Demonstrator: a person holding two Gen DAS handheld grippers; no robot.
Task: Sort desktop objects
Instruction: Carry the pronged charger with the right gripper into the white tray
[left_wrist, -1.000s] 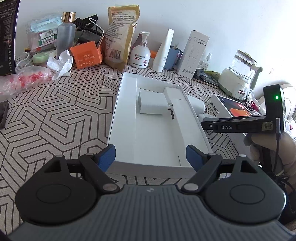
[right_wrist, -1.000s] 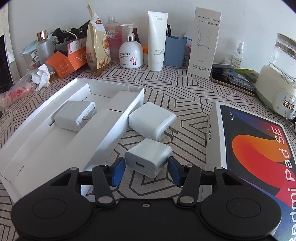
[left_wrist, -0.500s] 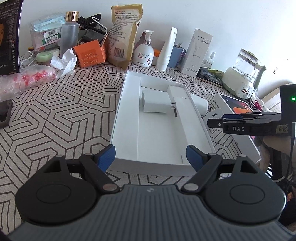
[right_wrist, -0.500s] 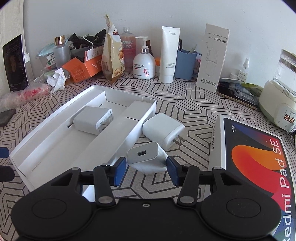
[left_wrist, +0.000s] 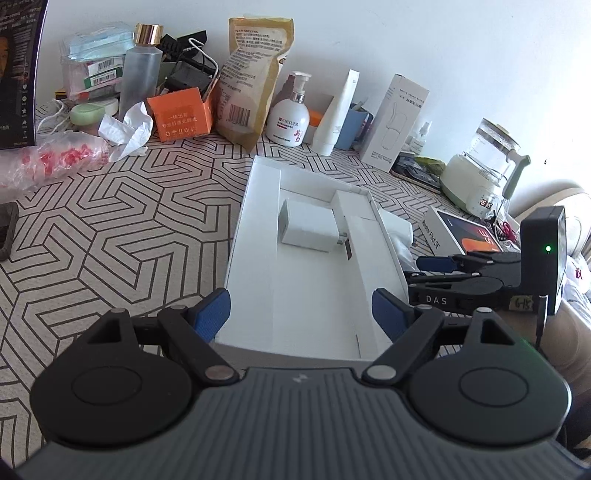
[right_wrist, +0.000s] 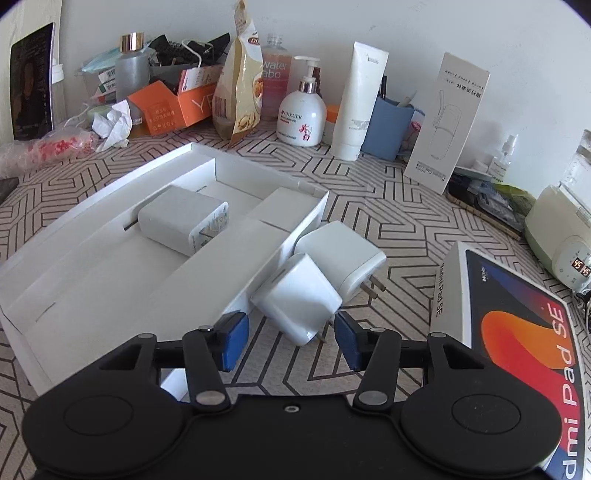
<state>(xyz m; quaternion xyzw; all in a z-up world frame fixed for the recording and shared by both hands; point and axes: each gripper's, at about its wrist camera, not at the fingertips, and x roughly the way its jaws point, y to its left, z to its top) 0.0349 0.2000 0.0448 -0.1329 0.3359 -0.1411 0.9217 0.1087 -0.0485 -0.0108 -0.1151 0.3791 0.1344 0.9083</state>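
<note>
A white open box lies on the patterned table with one white charger inside. My left gripper is open, its blue fingers either side of the box's near end. My right gripper is open; a small white charger stands tilted just beyond its fingertips, leaning against a larger white charger beside the box's outer wall. The right gripper shows at the right of the left wrist view.
A Redmi Pad SE box lies right of the chargers. Along the wall stand an orange carton, a snack bag, a lotion bottle, a white tube, a blue cup and a kettle.
The small charger was between my right fingers a second ago; it now stands free in front of them, tipped against the larger charger. The right gripper has drawn back and risen. The left barely moved.
</note>
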